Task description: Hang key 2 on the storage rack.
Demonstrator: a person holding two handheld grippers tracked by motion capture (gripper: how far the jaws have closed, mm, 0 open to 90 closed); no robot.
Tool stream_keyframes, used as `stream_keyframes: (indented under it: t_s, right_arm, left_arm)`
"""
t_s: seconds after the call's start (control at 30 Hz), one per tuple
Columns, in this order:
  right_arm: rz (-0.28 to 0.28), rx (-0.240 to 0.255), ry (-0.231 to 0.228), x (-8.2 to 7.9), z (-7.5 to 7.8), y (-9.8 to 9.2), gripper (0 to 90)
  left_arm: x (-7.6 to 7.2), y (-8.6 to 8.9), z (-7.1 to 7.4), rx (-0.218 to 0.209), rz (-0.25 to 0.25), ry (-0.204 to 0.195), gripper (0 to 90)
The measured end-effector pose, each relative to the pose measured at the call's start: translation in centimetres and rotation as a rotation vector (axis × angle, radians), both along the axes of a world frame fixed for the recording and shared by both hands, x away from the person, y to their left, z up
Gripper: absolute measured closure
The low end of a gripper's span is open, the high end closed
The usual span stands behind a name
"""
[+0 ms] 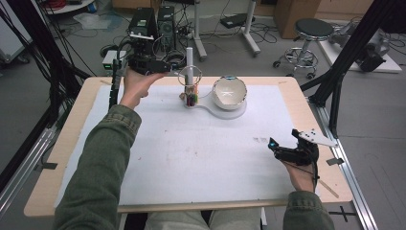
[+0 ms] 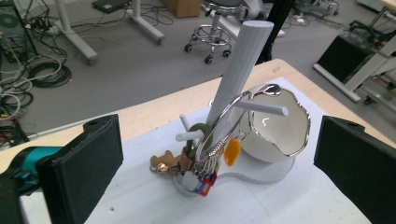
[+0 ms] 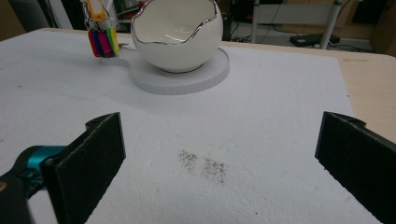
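A white stand with an upright post (image 2: 243,65) and short pegs rises at the far middle of the table (image 1: 189,60). A silver ring (image 2: 224,121) hangs on one peg, with several coloured key tags (image 2: 205,179) bunched at its bottom. The stand's round base (image 3: 187,79) carries a white bowl (image 1: 230,92) with a wavy silver rim. My left gripper (image 1: 165,64) hovers just left of the post, open, its jaws wide on either side of the ring and touching nothing. My right gripper (image 1: 275,146) rests low at the near right, open and empty, facing the bowl (image 3: 175,35).
A white mat (image 1: 201,153) covers most of the wooden table (image 1: 72,143), with a dark smudge (image 3: 203,165) in front of the right gripper. Black frame posts (image 1: 335,91) flank the table. Beyond it stand a stool (image 1: 311,33) and computer towers (image 1: 165,21).
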State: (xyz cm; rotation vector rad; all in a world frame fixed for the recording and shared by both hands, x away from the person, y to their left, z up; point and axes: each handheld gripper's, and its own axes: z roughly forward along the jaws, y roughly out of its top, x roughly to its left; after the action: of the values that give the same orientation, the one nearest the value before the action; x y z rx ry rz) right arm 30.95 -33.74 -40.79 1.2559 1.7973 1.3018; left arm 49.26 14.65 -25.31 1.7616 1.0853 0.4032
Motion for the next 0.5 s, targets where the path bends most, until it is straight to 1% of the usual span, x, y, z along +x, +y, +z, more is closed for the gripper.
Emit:
stream_keyframes:
  t_s: [0.07, 0.23, 0.3, 0.4, 0.5]
  right_arm:
    - [0.000, -0.004, -0.004, 0.0, 0.0, -0.1, 0.7]
    - [-0.003, -0.001, -0.002, -0.1, 0.0, -0.1, 0.7]
    - [-0.003, 0.001, 0.000, -0.1, 0.0, -0.1, 0.7]
    - [-0.002, -0.002, -0.001, -0.1, 0.0, -0.1, 0.7]
    - [0.000, -0.004, -0.001, -0.1, 0.0, -0.1, 0.7]
  left_arm:
    - [-0.2, 0.0, -0.1, 0.006, 0.009, -0.009, 1.6]
    - [-0.5, 0.4, -0.5, 0.011, 0.021, -0.013, 1.6]
    - [-0.6, 0.6, -0.8, 0.021, 0.030, -0.017, 1.6]
    - [-0.8, 0.8, -1.3, 0.065, 0.040, -0.019, 1.6]
    - [-1.0, 1.1, -1.8, 0.068, 0.047, -0.017, 1.6]
